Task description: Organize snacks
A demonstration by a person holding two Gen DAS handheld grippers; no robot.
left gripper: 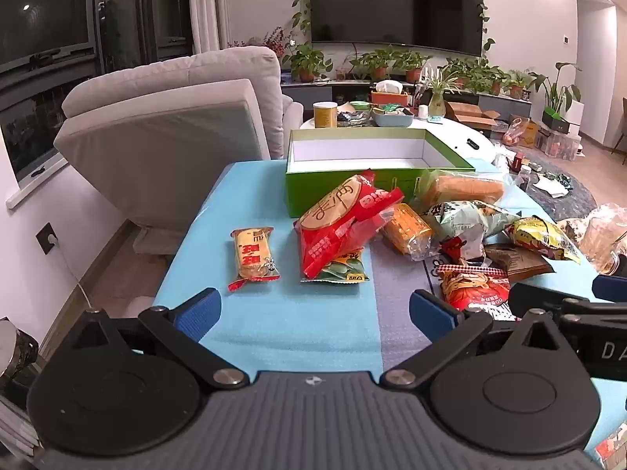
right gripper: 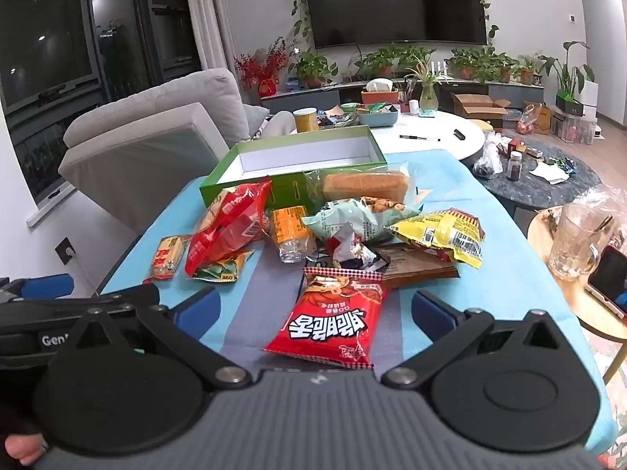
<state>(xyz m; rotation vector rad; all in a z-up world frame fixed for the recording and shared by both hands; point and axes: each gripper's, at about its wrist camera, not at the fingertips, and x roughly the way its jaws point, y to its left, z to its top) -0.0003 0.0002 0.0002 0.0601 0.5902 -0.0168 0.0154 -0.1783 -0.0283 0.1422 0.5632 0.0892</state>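
While both grippers hang above the near edge of the bench, nothing is held: the left gripper has its blue-padded fingers spread wide over bare cloth, and the right gripper has its fingers equally spread on either side of the red noodle-snack packet, without touching it. Snacks lie loose in a heap between the grippers and the open green box, which stands empty at the far side of the bench: a small yellow cake packet lies apart at the left, a large red bag rests on a green packet, and an orange-labelled pack, a pale green bag, a yellow bag, a brown flat packet and a wrapped loaf overlap toward the right. Likely hazards, as a judgement: slick, air-filled bags may slip or burst under a hard pinch; lifting one packet from the overlap may drag its neighbours, and the loaf leaning at the box wall may be crushed or block entry. Blue cloth with a grey band covers the bench. Beyond it stand a grey sofa, a white round table with clutter, potted plants, a wall-mounted television, and, at the right, a side table bearing a glass mug.
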